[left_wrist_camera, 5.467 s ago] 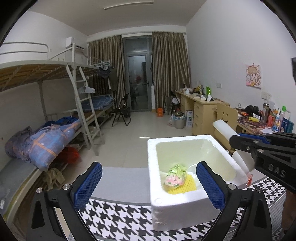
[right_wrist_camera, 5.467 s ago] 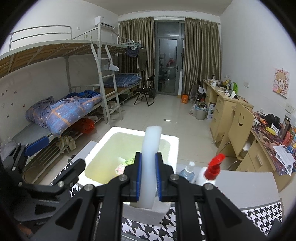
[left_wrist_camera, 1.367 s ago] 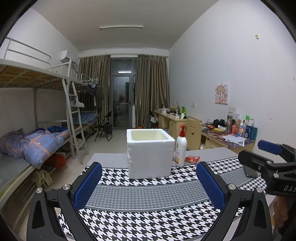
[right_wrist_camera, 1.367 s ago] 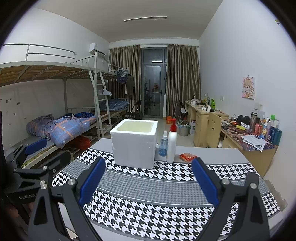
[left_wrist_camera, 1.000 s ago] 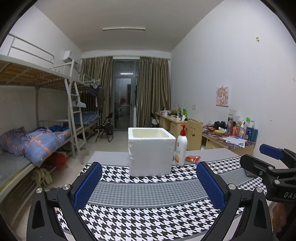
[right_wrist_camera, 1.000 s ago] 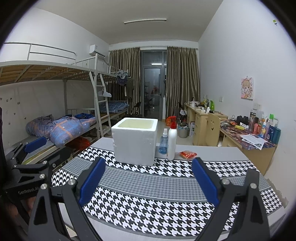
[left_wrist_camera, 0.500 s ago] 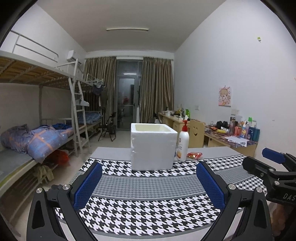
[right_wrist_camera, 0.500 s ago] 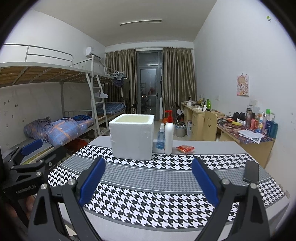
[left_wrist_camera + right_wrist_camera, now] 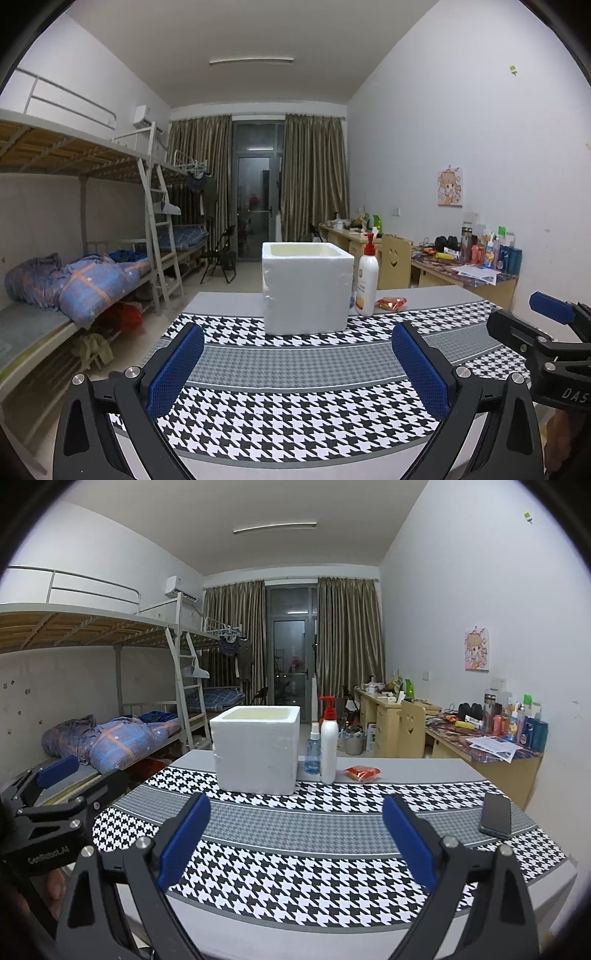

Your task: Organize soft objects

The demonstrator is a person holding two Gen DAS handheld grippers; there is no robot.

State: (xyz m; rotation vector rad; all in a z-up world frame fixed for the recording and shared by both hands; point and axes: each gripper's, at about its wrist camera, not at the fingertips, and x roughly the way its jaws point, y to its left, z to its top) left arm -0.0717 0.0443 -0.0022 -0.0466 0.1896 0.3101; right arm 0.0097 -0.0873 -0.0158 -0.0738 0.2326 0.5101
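My left gripper (image 9: 297, 367) and right gripper (image 9: 295, 836) both hang spread wide and empty at the near edge of the houndstooth table (image 9: 332, 871). The white foam box (image 9: 256, 751) stands well ahead, upright, somewhat left of centre for the right and near centre for the left. Its rim hides the inside, so I can't tell whether soft objects lie there; the orange packet (image 9: 362, 772) beyond the pump bottle (image 9: 328, 744) may be one

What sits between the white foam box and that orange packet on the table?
In the right wrist view, two bottles stand between the foam box and the orange packet: a small blue spray bottle, then a taller white pump bottle with a red top.
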